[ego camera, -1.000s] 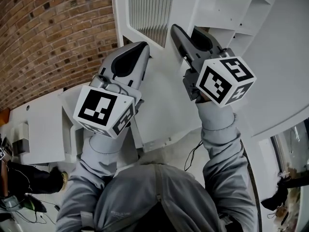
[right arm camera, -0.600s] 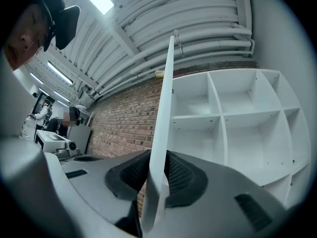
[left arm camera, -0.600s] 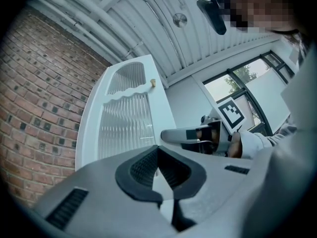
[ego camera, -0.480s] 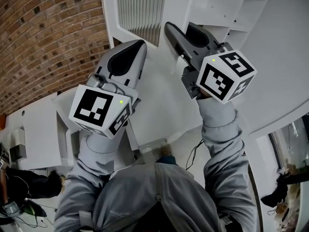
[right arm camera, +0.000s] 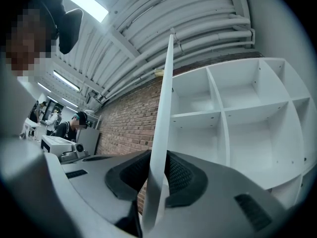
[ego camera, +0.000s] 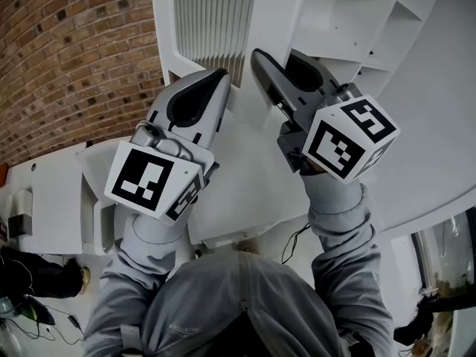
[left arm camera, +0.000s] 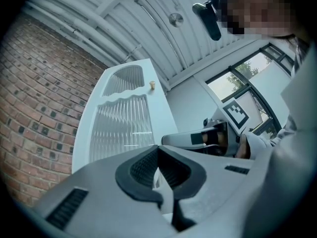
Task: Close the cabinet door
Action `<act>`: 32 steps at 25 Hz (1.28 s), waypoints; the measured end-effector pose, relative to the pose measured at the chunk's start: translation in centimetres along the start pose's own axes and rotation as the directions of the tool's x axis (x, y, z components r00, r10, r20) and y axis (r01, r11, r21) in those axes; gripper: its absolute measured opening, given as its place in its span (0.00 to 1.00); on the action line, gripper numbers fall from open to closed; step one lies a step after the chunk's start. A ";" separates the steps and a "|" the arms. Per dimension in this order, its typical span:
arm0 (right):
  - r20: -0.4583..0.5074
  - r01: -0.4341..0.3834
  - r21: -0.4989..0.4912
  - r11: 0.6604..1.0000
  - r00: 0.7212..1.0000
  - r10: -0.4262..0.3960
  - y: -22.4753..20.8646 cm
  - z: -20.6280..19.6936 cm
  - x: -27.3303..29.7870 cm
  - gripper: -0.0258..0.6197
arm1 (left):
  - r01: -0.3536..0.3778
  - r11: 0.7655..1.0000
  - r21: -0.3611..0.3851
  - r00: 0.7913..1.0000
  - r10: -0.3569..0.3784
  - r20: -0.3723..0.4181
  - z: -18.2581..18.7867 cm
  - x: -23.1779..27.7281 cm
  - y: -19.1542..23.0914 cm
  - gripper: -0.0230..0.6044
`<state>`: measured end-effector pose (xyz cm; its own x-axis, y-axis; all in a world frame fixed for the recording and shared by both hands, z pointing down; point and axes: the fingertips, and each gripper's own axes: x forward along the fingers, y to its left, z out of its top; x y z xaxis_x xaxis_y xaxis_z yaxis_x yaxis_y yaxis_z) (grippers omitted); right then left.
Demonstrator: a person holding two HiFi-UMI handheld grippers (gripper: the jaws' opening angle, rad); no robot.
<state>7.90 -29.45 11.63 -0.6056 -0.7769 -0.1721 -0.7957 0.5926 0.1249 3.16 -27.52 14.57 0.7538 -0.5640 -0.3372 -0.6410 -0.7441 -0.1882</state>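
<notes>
The white cabinet door (ego camera: pixel 245 173) has a ribbed glass panel (ego camera: pixel 212 17) and stands open beside the white shelved cabinet (ego camera: pixel 349 17). My right gripper (ego camera: pixel 262 64) is shut on the door's thin free edge (right arm camera: pixel 162 113), which runs up between its pads (right arm camera: pixel 181 175) in the right gripper view. My left gripper (ego camera: pixel 214 82) is shut with nothing in it, close to the door's outer face just below the ribbed panel. In the left gripper view the door (left arm camera: pixel 121 125) with its small knob (left arm camera: pixel 152 85) fills the middle, and the right gripper (left arm camera: pixel 198 138) shows at the right.
A brick wall (ego camera: pixel 74 50) rises to the left of the door. Low white furniture pieces (ego camera: pixel 52 199) stand at the lower left, with a person's dark shape (ego camera: pixel 30 277) beside them. A thin cable (ego camera: pixel 297 240) lies on the floor near my feet. Other people stand far off (right arm camera: pixel 69 125).
Both grippers have shifted a little up and left in the head view, together with the door. The right gripper has kept its hold on the door's edge.
</notes>
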 end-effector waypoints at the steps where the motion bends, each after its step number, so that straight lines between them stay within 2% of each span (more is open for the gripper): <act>1: 0.001 -0.006 0.001 1.000 1.000 0.006 -0.3 0.0 0.0 0.18 | -0.003 1.000 0.001 1.000 0.003 0.003 0.1 0.4 -0.1 0.04; 13: 0.001 -0.059 0.033 0.998 0.998 0.059 -3.9 -0.5 0.3 0.18 | -0.041 0.999 0.028 0.999 0.042 -0.034 -2.0 3.7 0.3 0.04; 32: 0.009 -0.188 0.056 0.981 0.982 0.188 -8.4 -1.5 1.6 0.18 | -0.093 0.995 0.045 0.993 0.096 -0.064 -4.2 8.2 1.1 0.04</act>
<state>13.58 -35.98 11.76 -0.7445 -0.6496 -0.1541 -0.6658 0.7393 0.1004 9.24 -34.49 15.49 0.6966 -0.6546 -0.2938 -0.7142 -0.6717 -0.1969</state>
